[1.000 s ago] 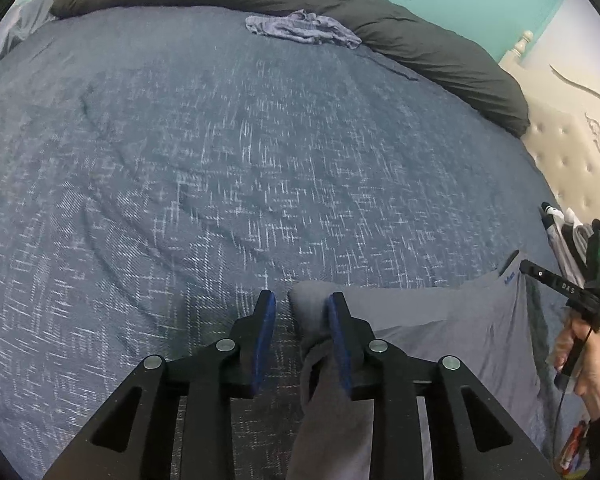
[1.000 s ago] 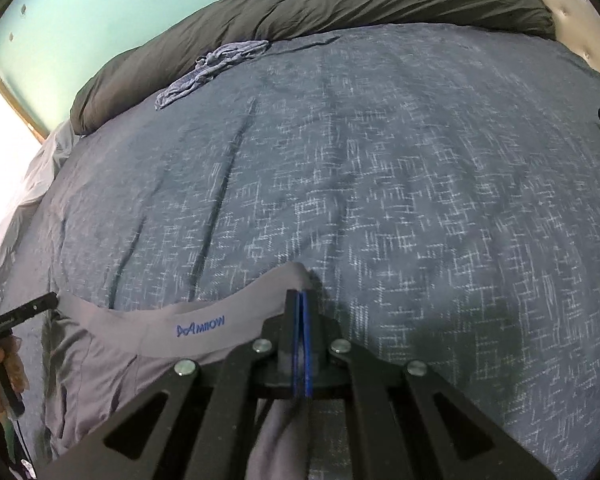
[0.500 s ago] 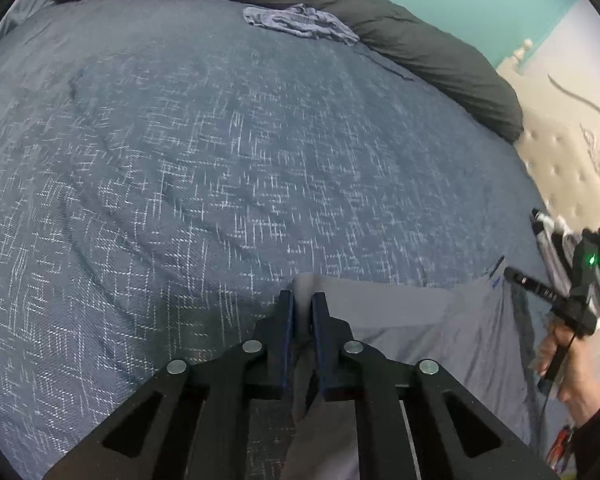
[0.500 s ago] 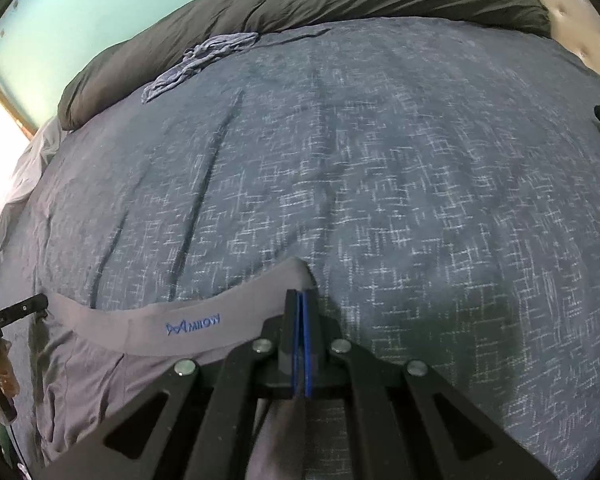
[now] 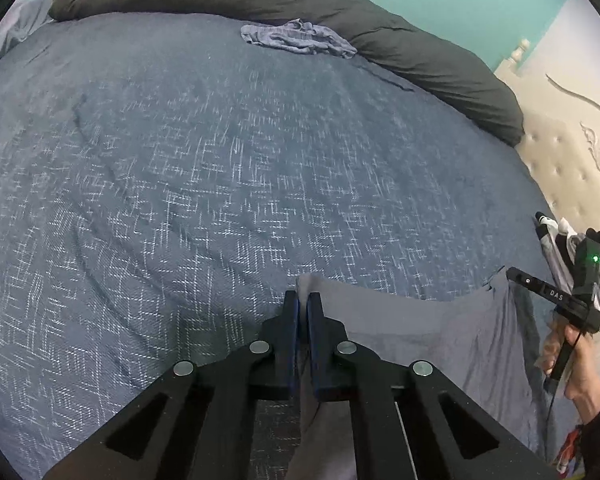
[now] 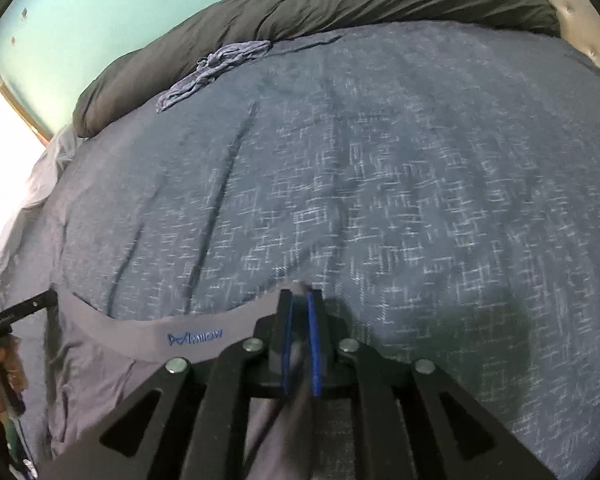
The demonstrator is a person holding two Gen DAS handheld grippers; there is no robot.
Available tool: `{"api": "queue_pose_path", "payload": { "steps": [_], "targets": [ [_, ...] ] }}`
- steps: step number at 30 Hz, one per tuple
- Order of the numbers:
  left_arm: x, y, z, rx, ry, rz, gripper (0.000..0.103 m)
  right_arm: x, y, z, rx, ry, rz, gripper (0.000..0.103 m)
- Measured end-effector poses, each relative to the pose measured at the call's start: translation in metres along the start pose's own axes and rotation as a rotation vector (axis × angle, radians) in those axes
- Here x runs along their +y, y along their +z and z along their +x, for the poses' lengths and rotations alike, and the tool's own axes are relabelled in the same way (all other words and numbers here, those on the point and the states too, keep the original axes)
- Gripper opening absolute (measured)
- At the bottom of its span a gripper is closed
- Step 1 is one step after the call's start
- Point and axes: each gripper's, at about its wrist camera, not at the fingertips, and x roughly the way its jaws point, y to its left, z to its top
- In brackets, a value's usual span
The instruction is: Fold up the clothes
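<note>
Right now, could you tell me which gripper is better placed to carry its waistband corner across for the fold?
Probably the left. The left gripper clamps its corner of the grey underwear tightly, while the right gripper has its jaws slightly parted around blurred fabric, a looser-looking hold.

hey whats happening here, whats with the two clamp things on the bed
A person is folding laundry on a bed with a handheld gripper in each hand. The left gripper and the right gripper each pinch one end of the waistband of a grey pair of underwear, which is stretched between them over the blue bedspread. The right jaws show a slight gap around the cloth. Another crumpled garment lies near the dark pillow.
</note>
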Motion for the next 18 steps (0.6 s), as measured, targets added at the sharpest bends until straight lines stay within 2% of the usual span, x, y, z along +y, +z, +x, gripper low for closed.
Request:
{"api": "queue_pose_path", "payload": {
  "steps": [1,6,8,9,10,14,18],
  "targets": [
    [-0.001,0.000,0.000,0.000,0.002,0.001,0.004,0.001,0.001,0.003,0.011,0.007,0.000,0.029],
    [-0.007,0.003,0.003,0.001,0.006,0.014,0.004,0.013,0.000,0.012,0.034,0.011,-0.055,0.029],
    [-0.008,0.002,0.000,-0.001,0.010,0.017,0.004,0.016,-0.001,0.015,0.035,0.001,-0.082,0.024],
    [-0.008,0.002,-0.002,-0.003,0.012,0.019,0.004,0.018,-0.001,0.016,0.036,-0.005,-0.094,0.009],
    [-0.009,0.002,-0.004,-0.008,0.015,0.022,0.004,0.018,-0.001,0.012,0.021,0.000,-0.095,0.005],
    [-0.008,-0.004,-0.035,-0.036,0.010,0.040,0.004,0.025,-0.001,-0.018,-0.060,0.052,-0.115,0.003],
    [-0.026,-0.004,-0.079,-0.093,0.001,0.073,0.004,0.042,0.002,-0.066,-0.140,0.112,-0.152,0.003]
  ]
}}
